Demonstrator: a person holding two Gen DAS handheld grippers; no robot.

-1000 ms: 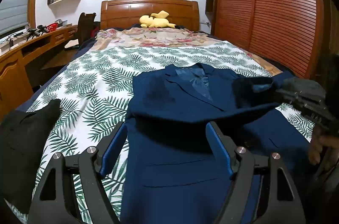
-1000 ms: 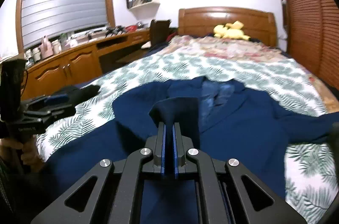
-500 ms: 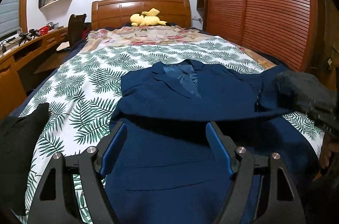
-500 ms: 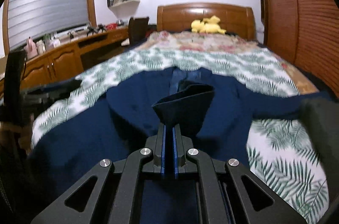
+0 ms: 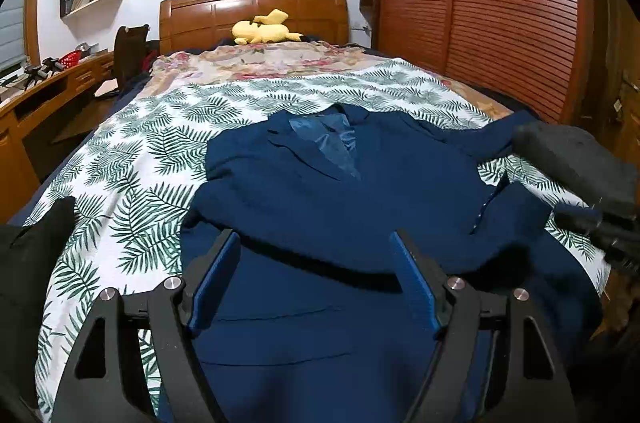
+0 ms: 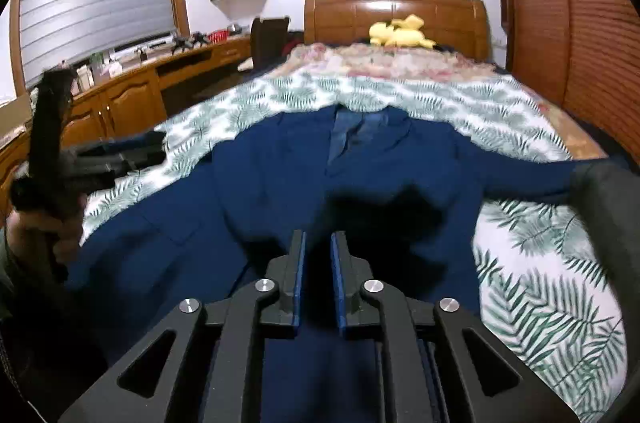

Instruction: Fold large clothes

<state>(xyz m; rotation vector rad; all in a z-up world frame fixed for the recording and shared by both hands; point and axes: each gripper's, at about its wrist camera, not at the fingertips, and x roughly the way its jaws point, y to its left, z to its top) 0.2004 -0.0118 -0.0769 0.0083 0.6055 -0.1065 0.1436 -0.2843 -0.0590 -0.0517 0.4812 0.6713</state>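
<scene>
A navy blue jacket (image 5: 328, 191) lies face up on the fern-print bedspread (image 5: 132, 159), collar toward the headboard. One sleeve (image 5: 360, 223) is folded across its chest. My left gripper (image 5: 316, 243) is open and empty above the jacket's lower half. My right gripper (image 6: 318, 243) has its jaws slightly apart, with nothing between them, low over the jacket (image 6: 280, 183). The sleeve cuff (image 6: 384, 207) lies just ahead of it. The other sleeve (image 6: 528, 175) stretches to the right.
A dark garment (image 5: 28, 263) lies at the bed's left edge. A yellow plush toy (image 5: 264, 31) sits by the wooden headboard (image 5: 256, 11). A desk (image 6: 132, 95) runs along the left wall and a slatted wardrobe (image 5: 480, 15) stands on the right.
My right gripper was shut on the sleeve cuff and carried it across the jacket; now its jaws have parted and the cuff lies on the chest. My left gripper stayed open.
</scene>
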